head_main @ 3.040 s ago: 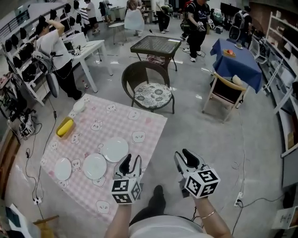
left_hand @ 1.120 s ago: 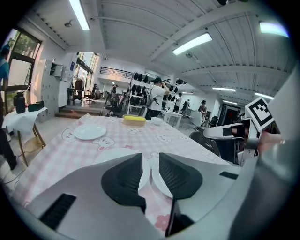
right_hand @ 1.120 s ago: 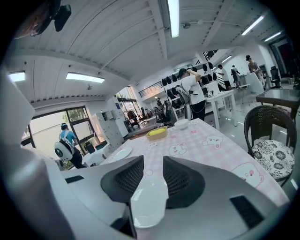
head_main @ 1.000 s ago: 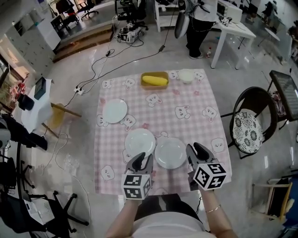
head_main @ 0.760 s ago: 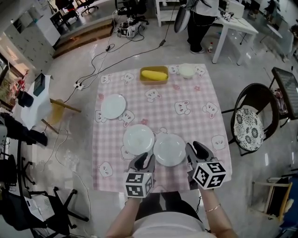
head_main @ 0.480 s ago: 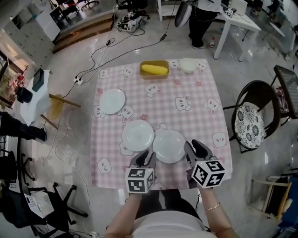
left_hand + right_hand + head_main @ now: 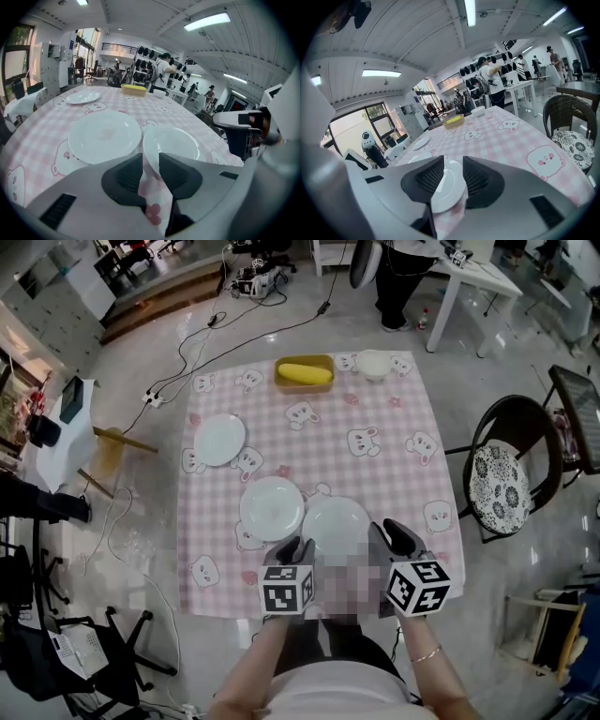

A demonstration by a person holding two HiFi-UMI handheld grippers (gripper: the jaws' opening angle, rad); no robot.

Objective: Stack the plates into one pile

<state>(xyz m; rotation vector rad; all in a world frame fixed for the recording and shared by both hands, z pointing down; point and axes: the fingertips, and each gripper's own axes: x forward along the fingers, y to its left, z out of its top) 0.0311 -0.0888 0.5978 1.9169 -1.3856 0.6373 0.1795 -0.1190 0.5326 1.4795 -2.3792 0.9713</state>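
Note:
Three white plates lie on the pink checked tablecloth [image 7: 394,418]. A small plate [image 7: 218,439] sits at the far left. Two larger plates lie side by side near the front edge: the left one [image 7: 272,508] and the right one [image 7: 336,526]. My left gripper [image 7: 290,548] hovers open just in front of the gap between them, and both plates [image 7: 104,136] [image 7: 171,142] show past its jaws [image 7: 150,161]. My right gripper [image 7: 394,534] is open at the right plate's near right rim. That plate [image 7: 447,187] shows through its jaws [image 7: 453,174], which grip nothing.
A yellow tray [image 7: 304,373] with a yellow object and a white bowl [image 7: 374,363] stand at the table's far edge. A dark wicker chair [image 7: 506,486] stands to the right. Cables lie on the floor at the far left, and a person stands beyond the table.
Both grippers have sunk toward the table's front edge, the left one more. The plates now lie closer in front of the jaws. Both grippers stay open.

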